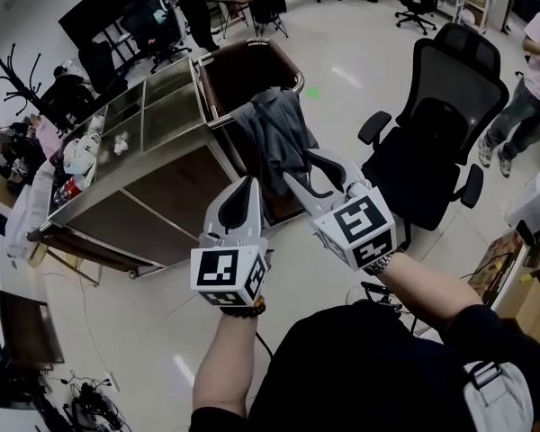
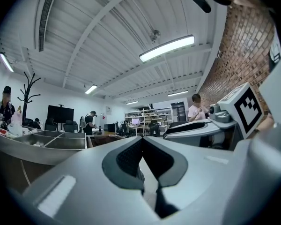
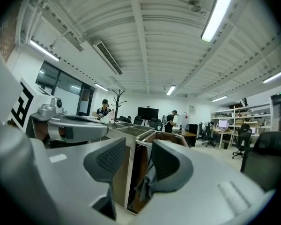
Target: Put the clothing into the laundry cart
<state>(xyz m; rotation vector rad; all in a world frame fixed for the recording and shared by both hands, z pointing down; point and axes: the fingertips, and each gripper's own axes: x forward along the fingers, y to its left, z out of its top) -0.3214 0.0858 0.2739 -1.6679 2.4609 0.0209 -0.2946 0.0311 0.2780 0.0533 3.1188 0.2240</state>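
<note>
The grey garment (image 1: pixel 272 131) hangs over the rim of the laundry cart (image 1: pixel 248 45), seemingly only part in. The right gripper (image 1: pixel 308 171) is just beside it, fingers partly apart and empty, while the left gripper (image 1: pixel 249 184) is closed on nothing. Next, I judge, the right fingers must pinch the hanging cloth and lift it over the rim.

the head view looks steeply down from the person's head, close over the left gripper (image 1: pixel 249 185) and right gripper (image 1: pixel 306 171), with the laundry cart (image 1: pixel 198 79) just ahead. each gripper view sits low behind its own jaws, facing about level across the room under the ceiling (image 2: pixel 107 27). all three share the cart, and each gripper view catches the other gripper.
</note>
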